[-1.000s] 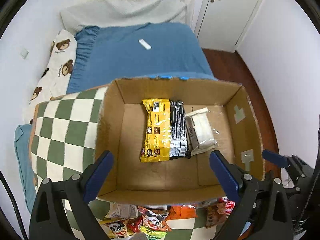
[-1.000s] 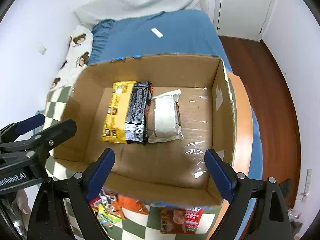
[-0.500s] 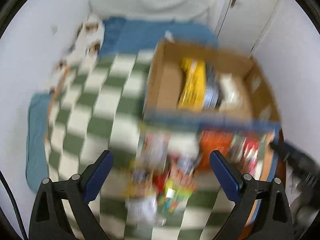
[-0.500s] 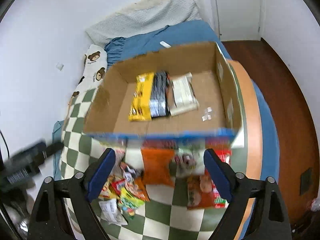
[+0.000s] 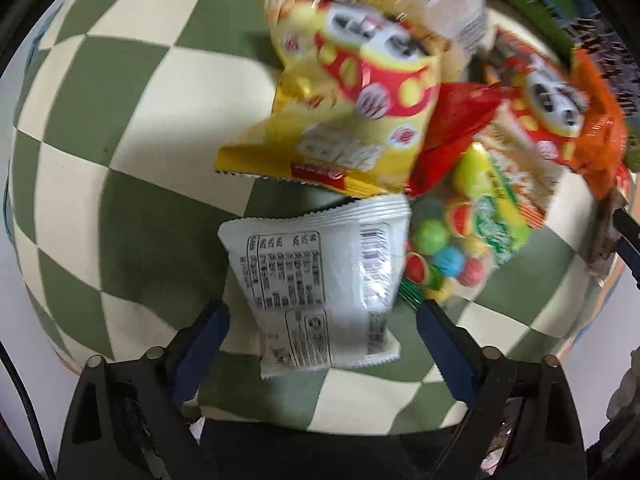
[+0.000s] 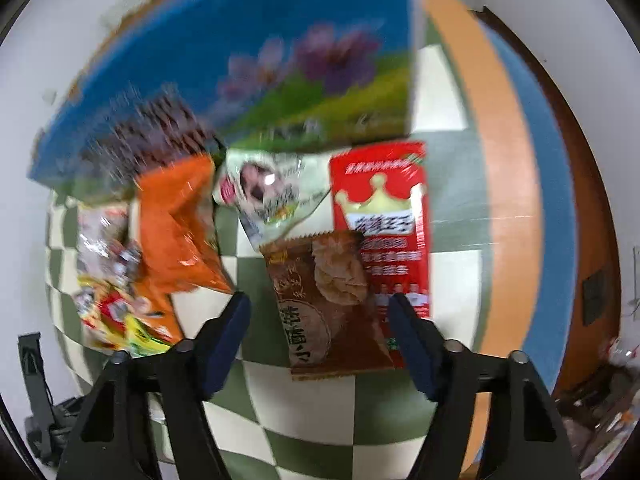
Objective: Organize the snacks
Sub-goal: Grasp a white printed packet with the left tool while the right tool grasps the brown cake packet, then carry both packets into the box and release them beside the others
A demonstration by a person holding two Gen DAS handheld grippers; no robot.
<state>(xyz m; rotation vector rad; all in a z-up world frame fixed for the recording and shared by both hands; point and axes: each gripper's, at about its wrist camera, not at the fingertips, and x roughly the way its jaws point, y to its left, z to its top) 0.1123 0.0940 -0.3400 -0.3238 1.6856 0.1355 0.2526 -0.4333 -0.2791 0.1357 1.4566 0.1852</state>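
Note:
My left gripper is open, its jaws on either side of a white snack packet lying label-up on the checkered cloth. Behind it lie a yellow panda snack bag, a candy bag and an orange panda bag. My right gripper is open around a brown pastry packet, which overlaps a red packet. An orange bag and a pale green bag lie just beyond. The box's printed outer wall stands behind the snacks.
The snack pile lies on a green and cream checkered cloth on a table with an orange rim. More mixed packets lie at the left in the right wrist view. Wood floor is beyond the table edge.
Both grippers have dropped from above the cardboard box down to the snack pile in front of it. Each now straddles one packet. Both views are motion blurred.

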